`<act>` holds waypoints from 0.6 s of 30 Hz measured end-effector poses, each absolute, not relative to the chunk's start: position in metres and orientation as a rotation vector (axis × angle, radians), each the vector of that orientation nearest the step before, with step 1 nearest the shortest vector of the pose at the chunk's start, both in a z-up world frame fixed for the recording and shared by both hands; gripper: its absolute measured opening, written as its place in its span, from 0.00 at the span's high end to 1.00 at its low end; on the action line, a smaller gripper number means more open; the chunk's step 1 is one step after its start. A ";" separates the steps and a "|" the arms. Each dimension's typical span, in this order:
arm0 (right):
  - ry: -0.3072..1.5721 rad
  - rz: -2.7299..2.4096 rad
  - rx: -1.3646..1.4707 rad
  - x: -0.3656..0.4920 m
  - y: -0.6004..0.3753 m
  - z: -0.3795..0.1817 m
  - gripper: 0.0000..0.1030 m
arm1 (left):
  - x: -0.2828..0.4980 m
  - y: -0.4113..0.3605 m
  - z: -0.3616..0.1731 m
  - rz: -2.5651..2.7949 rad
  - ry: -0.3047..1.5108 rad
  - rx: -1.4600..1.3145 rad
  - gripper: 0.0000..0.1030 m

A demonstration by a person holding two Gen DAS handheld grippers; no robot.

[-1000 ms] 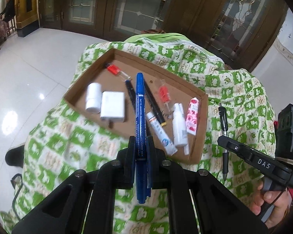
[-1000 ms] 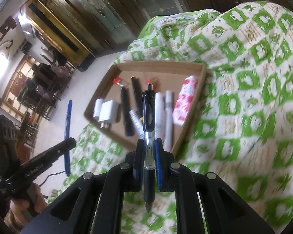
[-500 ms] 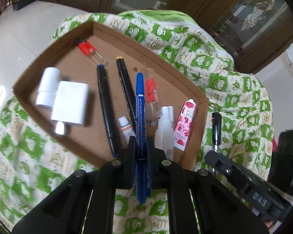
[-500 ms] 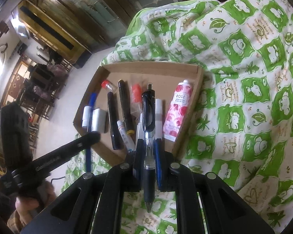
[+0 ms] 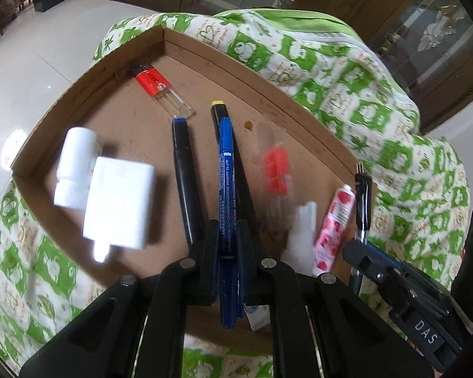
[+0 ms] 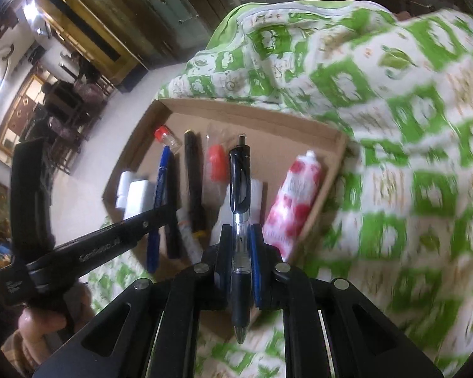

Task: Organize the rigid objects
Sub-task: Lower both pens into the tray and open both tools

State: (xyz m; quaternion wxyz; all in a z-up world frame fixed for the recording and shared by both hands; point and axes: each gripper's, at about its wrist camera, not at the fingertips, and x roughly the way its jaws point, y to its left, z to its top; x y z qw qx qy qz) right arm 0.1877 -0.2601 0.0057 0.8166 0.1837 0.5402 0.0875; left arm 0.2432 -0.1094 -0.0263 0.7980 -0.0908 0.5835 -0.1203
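My left gripper [image 5: 228, 236] is shut on a blue marker [image 5: 226, 170] and holds it over the middle of a shallow cardboard tray [image 5: 88, 75]. My right gripper [image 6: 240, 239] is shut on a black click pen [image 6: 239, 182] and holds it over the tray's near right part [image 6: 337, 145]. In the tray lie a white bottle [image 5: 74, 163], a white charger block [image 5: 118, 201], a red-capped lighter [image 5: 154, 85], two black pens [image 5: 184, 170], a red item in a clear wrap [image 5: 276, 170], a white spray bottle [image 5: 302, 233] and a pink rose tube [image 5: 332, 223].
The tray rests on a green and white checked quilt [image 5: 347, 72] [image 6: 410, 126]. The right gripper's body [image 5: 403, 293] shows at the lower right of the left wrist view, the left one [image 6: 78, 249] at the left of the right wrist view. A shiny tiled floor [image 5: 31, 47] lies beyond.
Both grippers have moved closer to the tray with their pens still held. The left one has come down over the tray's middle, and the right one now reaches over the tray's near right side.
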 end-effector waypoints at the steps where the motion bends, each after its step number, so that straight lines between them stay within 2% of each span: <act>1: 1.154 0.192 0.387 0.193 -0.259 0.003 0.91 | 0.246 -0.109 -0.029 -0.252 1.256 -0.194 0.93; 18: 1.175 0.172 0.281 0.225 -0.245 -0.023 0.91 | 0.257 -0.120 -0.049 -0.239 1.238 -0.130 0.93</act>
